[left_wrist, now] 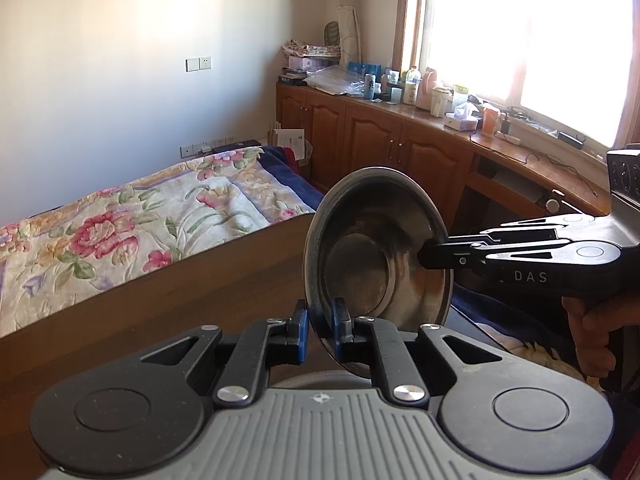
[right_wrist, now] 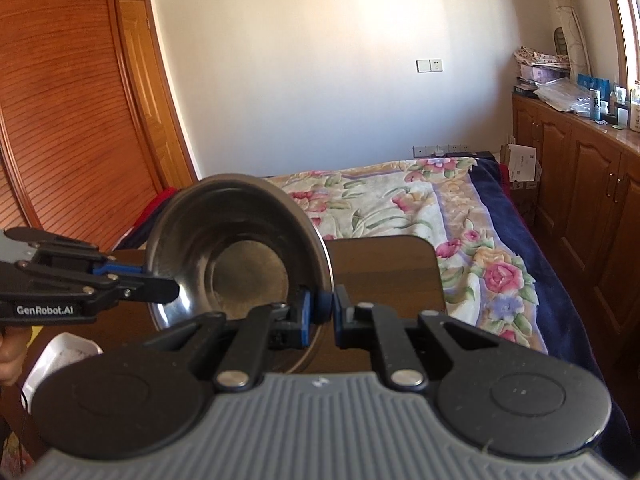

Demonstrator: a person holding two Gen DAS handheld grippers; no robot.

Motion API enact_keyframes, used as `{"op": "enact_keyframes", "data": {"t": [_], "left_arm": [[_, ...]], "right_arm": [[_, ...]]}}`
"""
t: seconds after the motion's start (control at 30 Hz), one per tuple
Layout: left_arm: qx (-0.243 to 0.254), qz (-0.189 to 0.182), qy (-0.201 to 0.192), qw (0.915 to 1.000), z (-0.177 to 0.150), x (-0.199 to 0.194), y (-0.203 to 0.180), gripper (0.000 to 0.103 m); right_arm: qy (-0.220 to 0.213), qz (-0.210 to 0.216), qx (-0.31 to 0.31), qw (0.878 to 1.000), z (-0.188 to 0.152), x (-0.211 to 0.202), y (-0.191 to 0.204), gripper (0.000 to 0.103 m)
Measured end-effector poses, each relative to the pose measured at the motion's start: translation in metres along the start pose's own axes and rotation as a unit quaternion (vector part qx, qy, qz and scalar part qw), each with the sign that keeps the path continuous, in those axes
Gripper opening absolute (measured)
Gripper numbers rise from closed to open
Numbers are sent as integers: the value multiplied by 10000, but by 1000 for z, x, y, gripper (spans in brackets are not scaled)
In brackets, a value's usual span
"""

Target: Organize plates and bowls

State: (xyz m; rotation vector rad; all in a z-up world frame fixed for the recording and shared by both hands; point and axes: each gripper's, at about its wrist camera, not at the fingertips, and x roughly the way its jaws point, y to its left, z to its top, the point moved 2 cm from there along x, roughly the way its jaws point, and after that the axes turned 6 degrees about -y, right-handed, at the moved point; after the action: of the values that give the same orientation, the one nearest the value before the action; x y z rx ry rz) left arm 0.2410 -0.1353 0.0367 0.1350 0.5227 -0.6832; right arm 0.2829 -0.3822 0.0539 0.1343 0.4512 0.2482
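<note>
Tilting on edge, steel bowl faces right tool.

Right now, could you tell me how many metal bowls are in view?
1. The metal bowl is tilted in the air above the wooden table, pinched at its rim by the left gripper and right gripper. Others may be hidden.

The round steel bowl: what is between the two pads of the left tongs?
Its thin rim. The left tongs pinch the round steel bowl, as the left wrist view shows.
</note>
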Motion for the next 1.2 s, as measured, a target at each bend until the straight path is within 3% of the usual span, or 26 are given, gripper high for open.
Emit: {"op": "enact_keyframes", "data": {"t": [0.77, 1.2], "left_arm": [[-145, 99, -27, 9998, -40, -36, 2, 13], [-394, 117, 146, 9990, -75, -40, 9, 14]], "right_arm": [[186, -21, -260, 9995, -17, -16, 45, 13], [311, 110, -171, 9993, -41, -16, 61, 13]]}}
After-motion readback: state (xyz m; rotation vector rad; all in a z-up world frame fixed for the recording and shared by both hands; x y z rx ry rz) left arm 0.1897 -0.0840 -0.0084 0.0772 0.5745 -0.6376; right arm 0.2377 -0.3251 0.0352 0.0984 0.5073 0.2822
